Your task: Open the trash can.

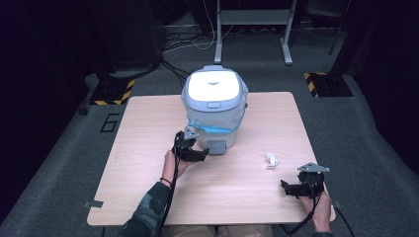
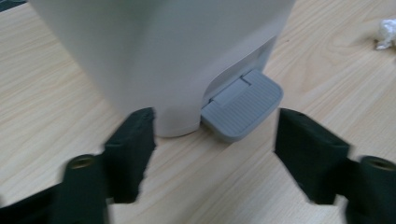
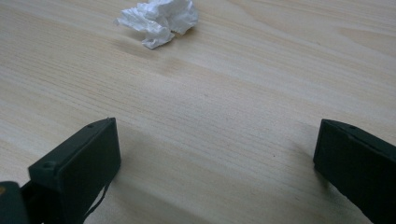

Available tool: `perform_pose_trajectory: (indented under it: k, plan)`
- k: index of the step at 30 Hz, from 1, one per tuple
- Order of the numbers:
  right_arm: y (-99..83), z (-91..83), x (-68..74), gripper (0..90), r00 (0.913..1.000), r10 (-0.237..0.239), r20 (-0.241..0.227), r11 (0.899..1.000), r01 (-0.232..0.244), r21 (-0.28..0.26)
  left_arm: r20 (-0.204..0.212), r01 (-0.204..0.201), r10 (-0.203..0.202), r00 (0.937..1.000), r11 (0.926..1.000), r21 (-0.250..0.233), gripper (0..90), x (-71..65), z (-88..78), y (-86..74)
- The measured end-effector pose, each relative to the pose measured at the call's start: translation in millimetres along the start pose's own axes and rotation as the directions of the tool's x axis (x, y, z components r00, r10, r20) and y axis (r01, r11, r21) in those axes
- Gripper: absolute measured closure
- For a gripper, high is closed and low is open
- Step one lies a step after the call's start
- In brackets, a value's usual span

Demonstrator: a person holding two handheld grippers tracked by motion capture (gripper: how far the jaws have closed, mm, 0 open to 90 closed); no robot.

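In the left gripper view the pedal bin (image 2: 159, 56) is cut off by the top edge, so its lid and upper body are out of frame; the crumpled tissue (image 2: 386, 33) runs off the right edge; both black jaws are smeared by blur, their outlines soft, and their bases leave the bottom edge; in the right gripper view both jaws are clipped by the bottom edge; in the high view the small print on the bin's lid (image 1: 214, 84) is too small to read; the person's forearms are cut off at the bottom edge; the room beyond the table (image 1: 148, 197) sinks into darkness.
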State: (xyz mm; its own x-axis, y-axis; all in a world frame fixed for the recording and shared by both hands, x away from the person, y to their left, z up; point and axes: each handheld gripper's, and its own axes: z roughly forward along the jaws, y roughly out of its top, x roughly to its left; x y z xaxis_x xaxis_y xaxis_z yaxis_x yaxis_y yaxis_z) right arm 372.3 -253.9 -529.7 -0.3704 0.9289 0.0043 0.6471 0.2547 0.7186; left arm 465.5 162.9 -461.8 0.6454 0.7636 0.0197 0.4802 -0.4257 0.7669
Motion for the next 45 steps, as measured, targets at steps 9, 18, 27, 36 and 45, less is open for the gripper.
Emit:
perform_pose_trajectory:
  k: [9,18,27,36,45]
  plan:
    - [0.0,0.0,0.0,0.0,1.0,0.0,0.0,1.0,0.0,0.0,0.03,-0.028,0.03,0.9991,0.9975,-0.065,88.1,-14.4,17.7,0.0]
    - [0.0,0.0,0.0,0.0,1.0,0.0,0.0,1.0,0.0,0.0,0.021,-0.016,0.019,0.9996,0.9946,-0.103,89.8,-24.5,38.1,-2.3]
    - [-0.1,-0.1,0.0,0.0,1.0,0.0,0.001,1.0,0.0,0.0,-0.024,-0.02,0.017,0.9996,0.9924,-0.121,89.6,-29.1,54.4,-13.8]
    - [-0.1,-0.1,0.0,0.0,1.0,0.0,0.001,1.0,0.0,0.0,-0.051,-0.063,0.058,0.997,0.9905,-0.122,89.9,-33.1,55.8,-17.8]
    - [-0.1,0.0,0.0,0.0,1.0,0.0,0.001,1.0,0.0,0.0,-0.041,-0.047,0.042,0.9982,0.9907,-0.128,89.9,-31.7,57.0,-19.6]
